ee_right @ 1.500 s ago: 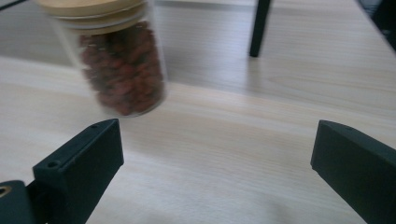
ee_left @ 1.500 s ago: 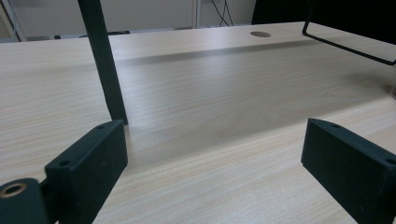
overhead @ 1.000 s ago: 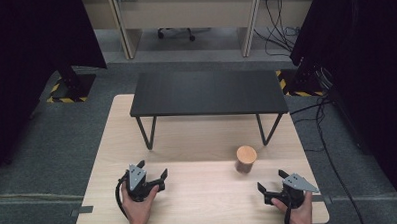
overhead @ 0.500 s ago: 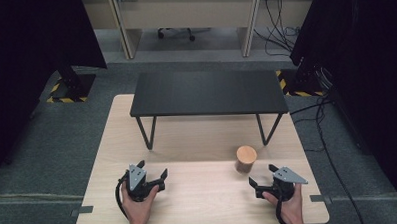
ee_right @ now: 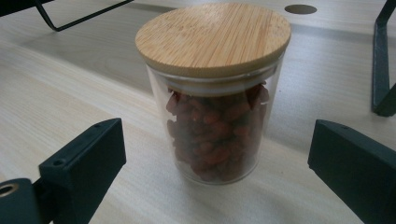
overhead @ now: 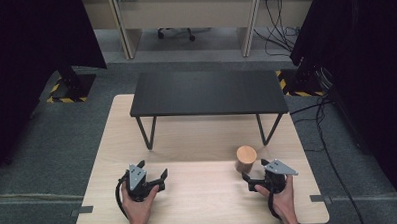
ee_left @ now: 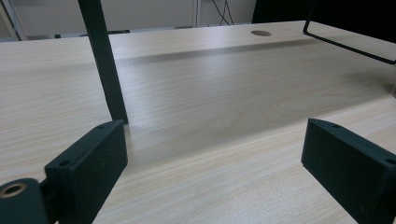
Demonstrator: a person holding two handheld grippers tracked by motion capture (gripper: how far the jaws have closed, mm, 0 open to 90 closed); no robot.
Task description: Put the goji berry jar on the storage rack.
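Note:
A glass jar with a round bamboo lid stands upright on the light wooden table, right of centre. It holds dark red dried fruit. My right gripper is open and sits just in front of the jar, jaws spread wide to either side without touching it. My left gripper rests open near the table's front left, with bare wood between its jaws.
A low black metal bench stands across the far half of the table on thin wire legs. Cables trail on the grey floor to the right. A round hole marks the tabletop's far side.
My right gripper has moved left and forward toward the jar, closing most of the gap. The left gripper has stayed in place.

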